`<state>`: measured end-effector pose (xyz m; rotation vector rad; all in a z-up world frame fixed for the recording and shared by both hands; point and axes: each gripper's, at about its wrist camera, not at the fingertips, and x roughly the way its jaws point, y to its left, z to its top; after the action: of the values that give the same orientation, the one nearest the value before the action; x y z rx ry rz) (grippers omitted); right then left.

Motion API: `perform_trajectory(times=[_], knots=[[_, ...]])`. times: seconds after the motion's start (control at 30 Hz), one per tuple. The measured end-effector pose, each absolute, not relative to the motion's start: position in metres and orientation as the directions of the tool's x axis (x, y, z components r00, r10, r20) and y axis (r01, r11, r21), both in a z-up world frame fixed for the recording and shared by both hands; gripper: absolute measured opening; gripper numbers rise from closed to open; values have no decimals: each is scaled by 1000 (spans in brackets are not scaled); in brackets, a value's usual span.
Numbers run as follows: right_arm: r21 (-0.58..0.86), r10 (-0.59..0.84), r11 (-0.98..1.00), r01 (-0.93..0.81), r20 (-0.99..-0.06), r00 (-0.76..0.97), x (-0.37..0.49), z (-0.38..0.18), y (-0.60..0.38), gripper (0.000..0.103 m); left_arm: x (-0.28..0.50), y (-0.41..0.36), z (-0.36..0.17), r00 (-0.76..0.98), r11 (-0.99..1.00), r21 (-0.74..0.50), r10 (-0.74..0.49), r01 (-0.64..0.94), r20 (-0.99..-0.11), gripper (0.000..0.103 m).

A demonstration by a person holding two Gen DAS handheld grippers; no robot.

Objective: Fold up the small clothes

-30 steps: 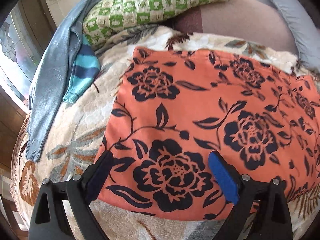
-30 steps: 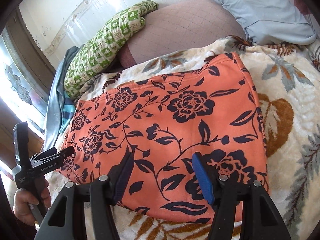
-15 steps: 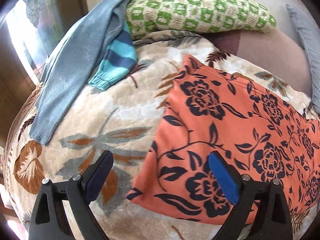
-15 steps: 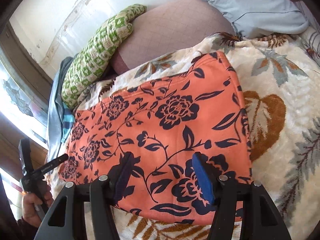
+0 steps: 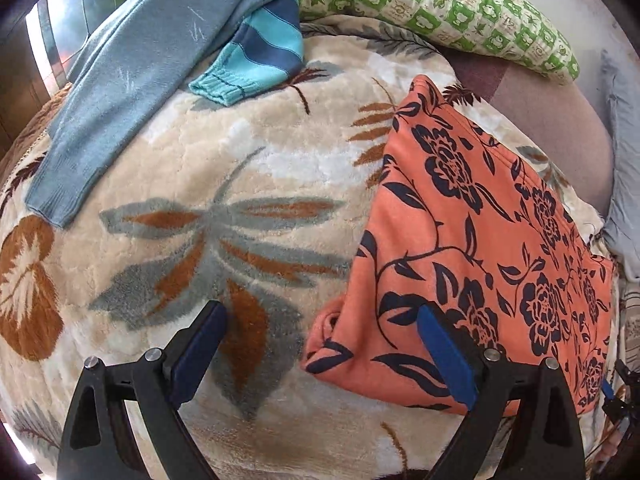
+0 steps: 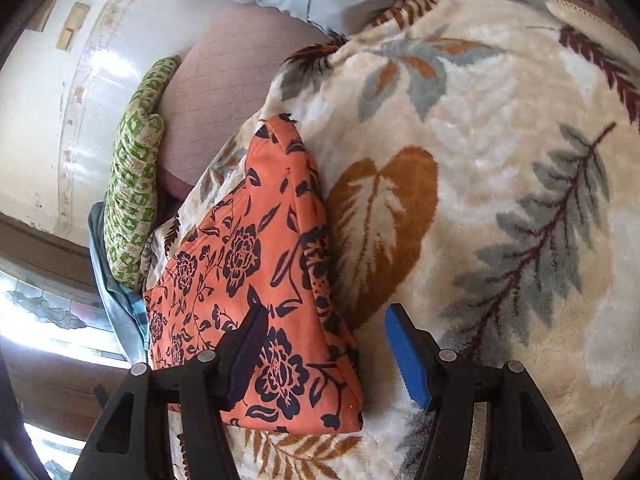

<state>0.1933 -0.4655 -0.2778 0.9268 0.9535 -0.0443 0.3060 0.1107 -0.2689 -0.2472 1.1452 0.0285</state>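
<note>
A bed [image 5: 248, 160] covered by a cream leaf-patterned blanket is carrying an orange floral garment [image 5: 480, 264], a grey-blue sweater [image 5: 132, 92], a striped teal sleeve [image 5: 260, 60] and a green checked pillow [image 5: 440, 4].

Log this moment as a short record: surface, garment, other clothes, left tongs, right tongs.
surface: cream plush blanket with leaf pattern
garment: orange cloth with dark floral print, lying flat, unheld
other clothes: grey-blue knit sweater; teal striped sleeve
left tongs: open, at garment's corner
right tongs: open, over garment's edge

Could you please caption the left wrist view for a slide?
Open left gripper straddles the near corner of the orange floral garment on a leaf-patterned blanket.
</note>
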Motion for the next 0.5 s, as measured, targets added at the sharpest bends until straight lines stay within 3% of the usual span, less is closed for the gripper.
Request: perform_trajectory(times=[0.07,0.13,0.17,0.2,0.37,0.5], knots=[[661,374,622,419,-722,582,193,-284,-466,65,305,104,-269,414,971,-210,-145,-116,-899,95],[650,387,632,421,-736,555,193,-287,-464,65,304,96,-268,416,970,-228,-176,-81,-892,86],[650,393,635,416,-736,551,192,-288,-464,65,304,93,-268,416,971,-233,-187,-61,-890,71],[657,404,633,410,-732,549,191,-289,-464,65,304,89,-267,417,972,-228,-187,-50,-889,65],[667,463,634,391,-733,499,194,-298,-452,66,307,94,-269,423,966,-247,-195,-72,-885,66],[682,496,625,380,-723,481,199,-305,-440,67,309,96,-271,432,956,-283,-221,-84,-875,81]])
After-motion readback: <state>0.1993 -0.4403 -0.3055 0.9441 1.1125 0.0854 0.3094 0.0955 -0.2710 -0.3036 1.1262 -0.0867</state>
